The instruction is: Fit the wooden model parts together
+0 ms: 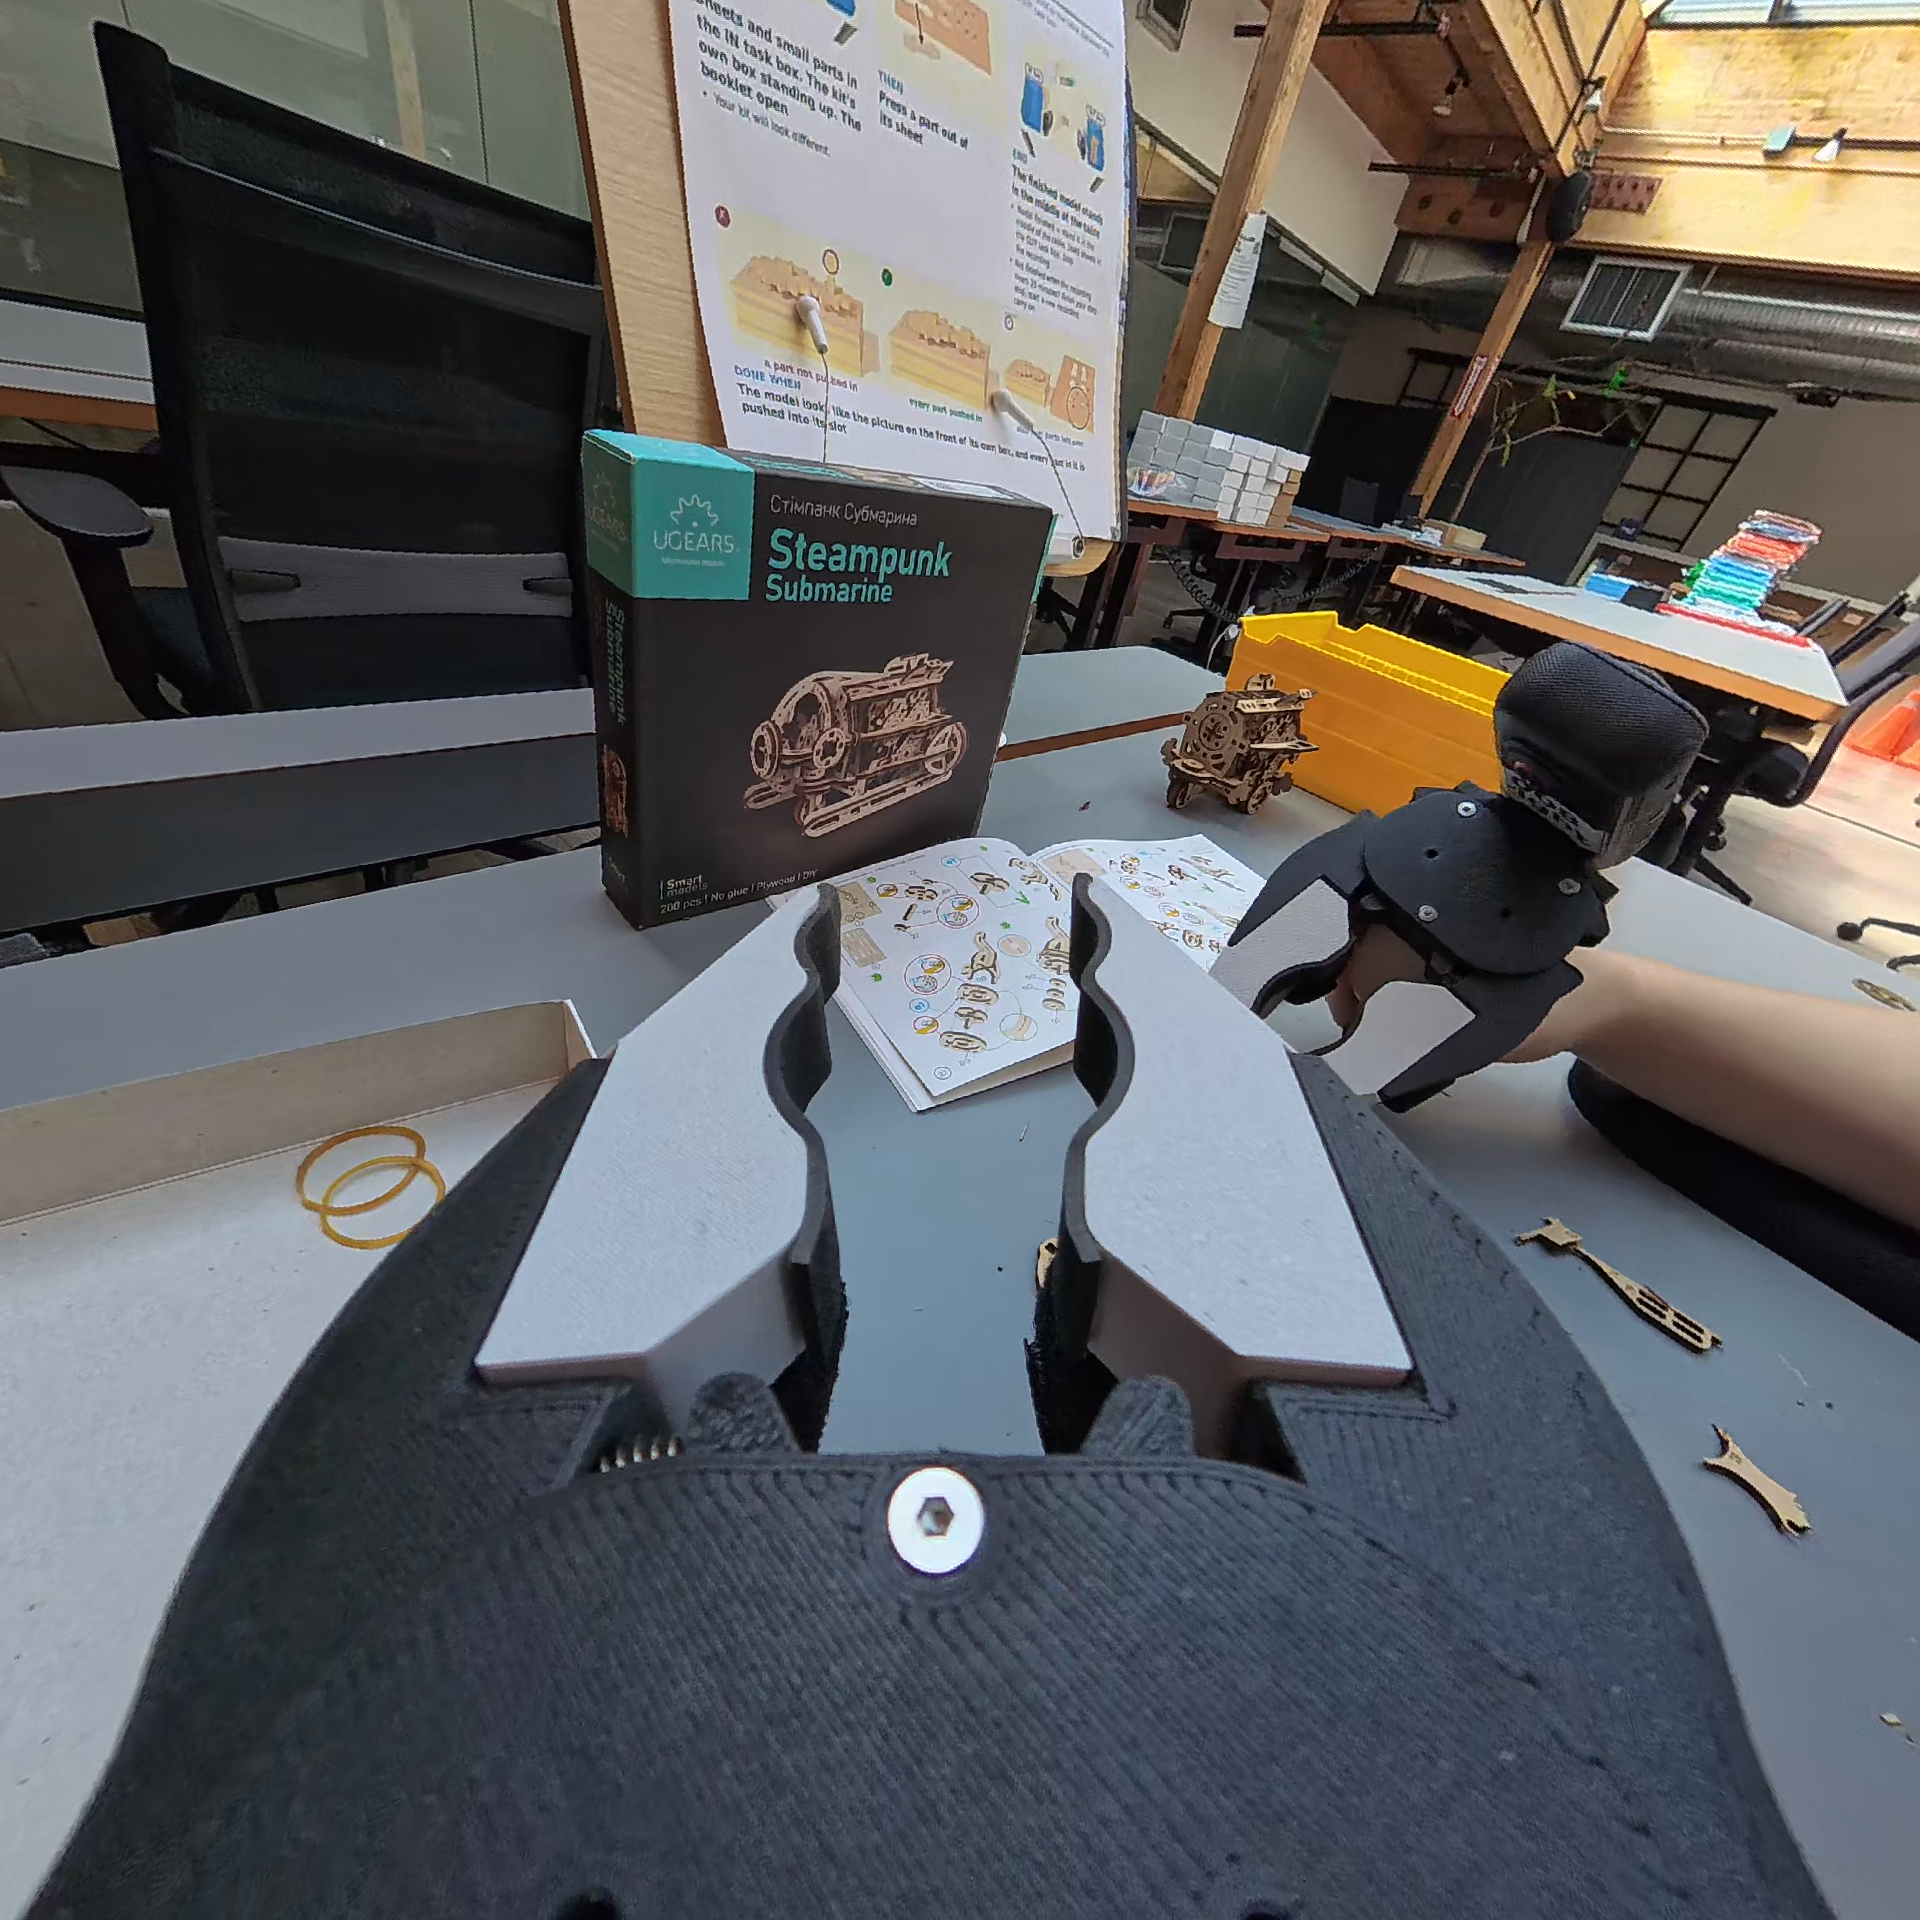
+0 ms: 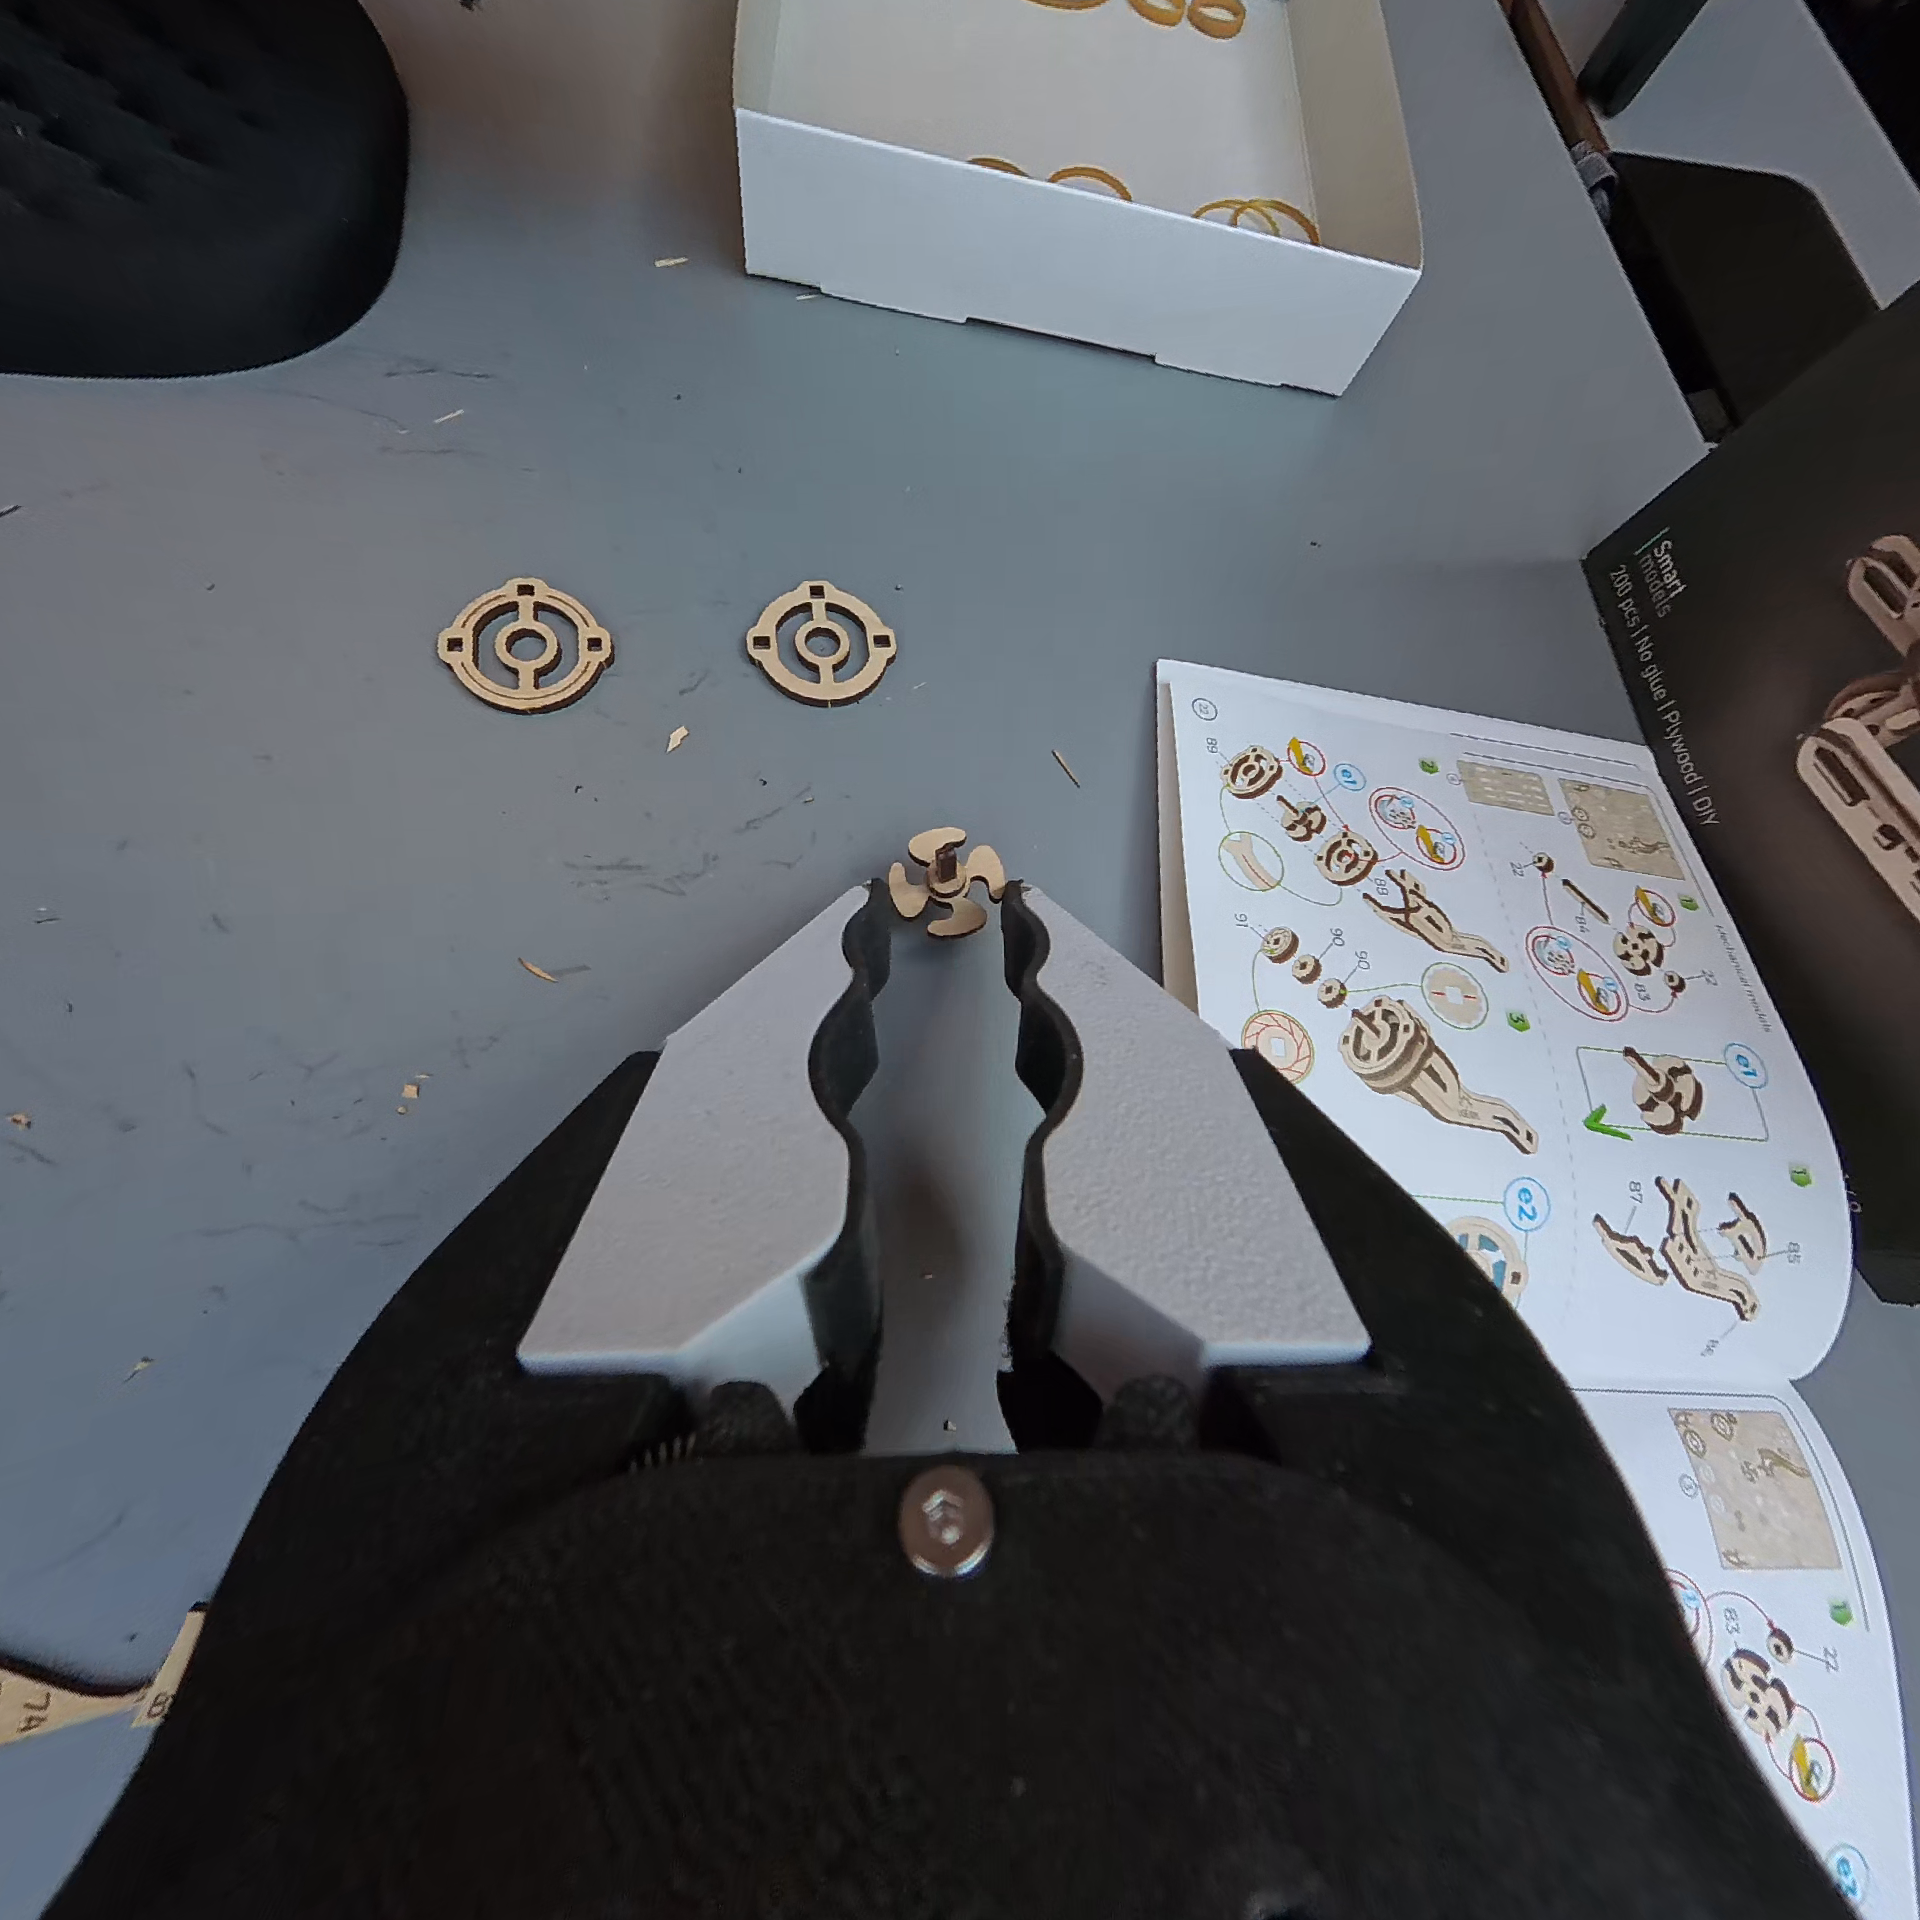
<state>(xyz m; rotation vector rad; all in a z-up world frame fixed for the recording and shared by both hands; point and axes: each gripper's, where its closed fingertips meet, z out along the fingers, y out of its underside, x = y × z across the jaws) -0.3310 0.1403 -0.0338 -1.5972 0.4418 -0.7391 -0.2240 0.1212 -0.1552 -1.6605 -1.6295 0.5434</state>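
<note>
In the right wrist view my right gripper (image 2: 943, 896) is closed to a narrow gap on a small wooden propeller on a short shaft (image 2: 943, 881). Both fingertips touch its blades, just above the grey table (image 2: 312, 935). Two round wooden ring parts (image 2: 525, 644) (image 2: 821, 642) lie flat on the table ahead and to the left. My left gripper (image 1: 956, 914) is open and empty, held above the table and facing the open instruction booklet (image 1: 987, 966). The right gripper (image 1: 1351, 1018) also shows in the left wrist view, low over the table. A part-built wooden model (image 1: 1236, 748) stands farther back.
The dark kit box (image 1: 821, 675) stands upright behind the booklet. A white tray (image 2: 1081, 260) holds rubber bands (image 1: 364, 1184). A yellow bin (image 1: 1371, 707) sits at the back right. Wooden offcuts (image 1: 1621, 1288) (image 1: 1756, 1486) lie on the table. A person's forearm (image 1: 1714, 1070) rests on the right. Across from one pair of fingers to the other is roughly 15 centimeters.
</note>
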